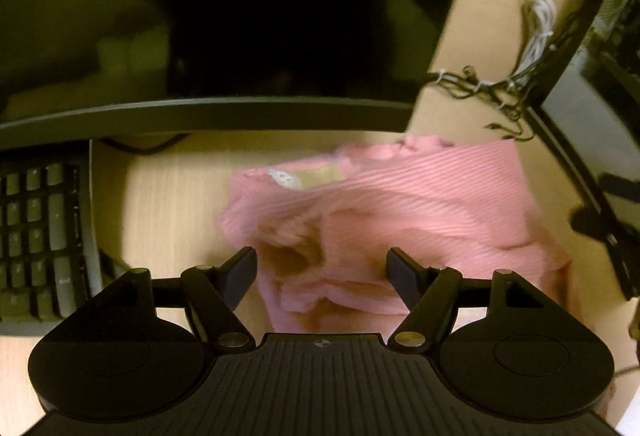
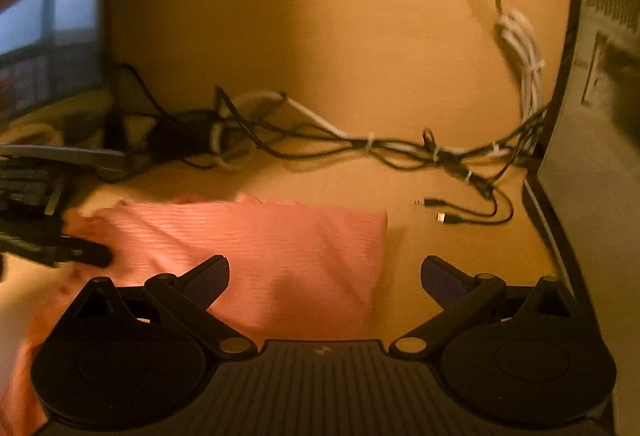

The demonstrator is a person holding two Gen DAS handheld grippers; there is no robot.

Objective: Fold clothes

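A pink ribbed garment [image 1: 420,204] lies rumpled on the wooden desk [image 1: 168,204], its neck opening and white label [image 1: 286,178] toward the monitor. My left gripper [image 1: 321,270] is open just above the garment's bunched near edge, with nothing between its fingers. In the right wrist view the same pink garment [image 2: 280,256] lies flat, its right edge near the middle. My right gripper [image 2: 325,278] is open over that right edge, the left finger above cloth and the right finger above bare desk [image 2: 460,248]. The left gripper's black finger [image 2: 86,254] shows at the garment's left side.
A black keyboard [image 1: 36,236] sits left of the garment and a dark monitor [image 1: 240,108] stands behind it. Tangled black and white cables [image 2: 360,144] run along the back, with loose plugs [image 2: 444,216] nearby. A computer case [image 2: 600,196] bounds the right side.
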